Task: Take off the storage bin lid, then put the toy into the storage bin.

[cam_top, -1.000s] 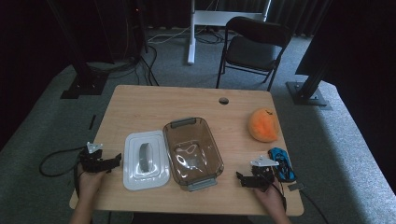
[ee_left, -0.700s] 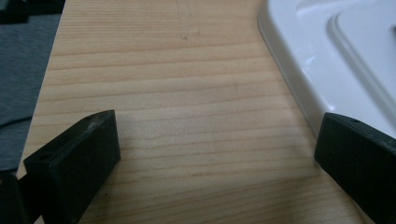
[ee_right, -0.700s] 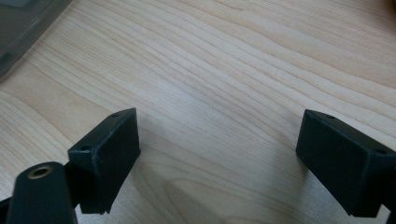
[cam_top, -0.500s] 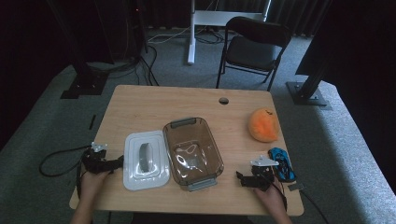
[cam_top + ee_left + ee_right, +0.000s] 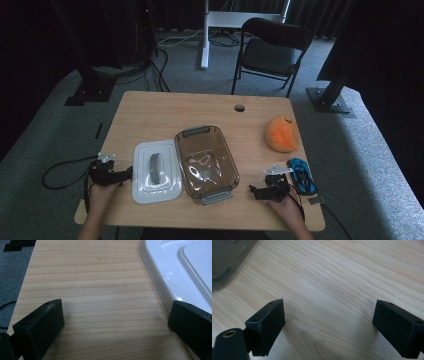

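Low at the left of the high view, the left gripper (image 5: 125, 173) sits just left of the white lid (image 5: 156, 171), its tips pointing right at the lid's left edge. Jaws spread wide, nothing between them. Left gripper view: bare wood grain of the table (image 5: 100, 302) between the two black jaws; the lid's white rim (image 5: 160, 287) runs down the right side of the frame and passes close beside the right-hand jaw; touching or not, cannot tell.

Lid lies flat on the table, grey handle on top, in the lower centre-left of the high view. Its right edge is just beside the clear brown container (image 5: 206, 162), which stands open at frame centre with grey latches at its near and far ends.

Right gripper (image 5: 256, 190) low at the right of the high view, near the container's lower right corner but apart from it, tips pointing left. Jaws wide apart, holding nothing. Right gripper view: a corner of the container at the upper left of the frame, well off from the jaws.

Both hands come in from the bottom edge of the high view, low over the table, one around each gripper body.

Blue toy car (image 5: 302, 175) just right of the right gripper; orange plush ball (image 5: 282, 133) above it. No readable writing or labels anywhere.
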`<action>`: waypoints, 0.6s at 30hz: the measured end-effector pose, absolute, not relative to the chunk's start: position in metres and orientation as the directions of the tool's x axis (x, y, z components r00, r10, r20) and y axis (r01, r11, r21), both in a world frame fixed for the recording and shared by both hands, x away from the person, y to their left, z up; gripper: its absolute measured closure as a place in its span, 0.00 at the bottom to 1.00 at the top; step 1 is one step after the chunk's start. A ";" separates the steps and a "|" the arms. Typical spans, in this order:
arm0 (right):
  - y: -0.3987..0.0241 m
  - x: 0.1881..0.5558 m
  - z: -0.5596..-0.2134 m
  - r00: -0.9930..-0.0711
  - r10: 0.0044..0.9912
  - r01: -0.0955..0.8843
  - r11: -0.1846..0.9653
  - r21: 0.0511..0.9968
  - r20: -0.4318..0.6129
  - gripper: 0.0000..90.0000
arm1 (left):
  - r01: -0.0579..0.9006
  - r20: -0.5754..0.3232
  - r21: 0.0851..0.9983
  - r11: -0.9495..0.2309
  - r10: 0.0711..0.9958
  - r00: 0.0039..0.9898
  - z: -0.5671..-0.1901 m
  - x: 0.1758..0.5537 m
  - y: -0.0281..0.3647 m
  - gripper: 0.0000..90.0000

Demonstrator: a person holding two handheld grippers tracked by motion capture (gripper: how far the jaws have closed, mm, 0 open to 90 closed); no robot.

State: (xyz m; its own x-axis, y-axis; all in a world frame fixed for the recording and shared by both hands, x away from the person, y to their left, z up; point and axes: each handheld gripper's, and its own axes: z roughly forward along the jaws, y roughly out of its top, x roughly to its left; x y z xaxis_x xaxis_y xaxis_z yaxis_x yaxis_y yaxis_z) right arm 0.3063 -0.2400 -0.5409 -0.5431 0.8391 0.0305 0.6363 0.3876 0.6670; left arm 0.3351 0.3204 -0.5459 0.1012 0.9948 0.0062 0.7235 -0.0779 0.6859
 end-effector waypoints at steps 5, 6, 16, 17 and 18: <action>-0.241 0.307 -0.533 -0.527 0.848 0.625 0.341 0.702 0.057 0.11 | 0.722 0.007 0.686 -0.087 0.994 0.113 -0.546 0.334 0.320 0.01; -0.242 0.306 -0.531 -0.516 0.855 0.620 0.326 0.714 0.058 0.11 | 0.723 0.008 0.686 -0.089 0.993 0.115 -0.546 0.334 0.320 0.01; -0.249 0.306 -0.536 -0.477 0.875 0.616 0.271 0.739 0.077 0.11 | 0.722 0.009 0.685 -0.093 0.993 0.120 -0.546 0.334 0.320 0.01; -0.250 0.305 -0.537 -0.478 0.875 0.612 0.269 0.744 0.076 0.11 | 0.723 0.008 0.685 -0.093 0.993 0.119 -0.546 0.334 0.320 0.01; -0.250 0.306 -0.537 -0.475 0.876 0.615 0.266 0.742 0.080 0.11 | 0.723 0.008 0.685 -0.092 0.993 0.119 -0.546 0.334 0.320 0.01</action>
State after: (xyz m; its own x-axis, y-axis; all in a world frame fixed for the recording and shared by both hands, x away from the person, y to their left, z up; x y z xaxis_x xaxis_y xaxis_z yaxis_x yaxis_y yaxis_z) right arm 0.3055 -0.2499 -0.5367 -0.4751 0.8763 0.0798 0.6149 0.2658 0.7424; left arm 0.3337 0.3202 -0.5458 0.1192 0.9928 0.0082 0.7226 -0.0924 0.6851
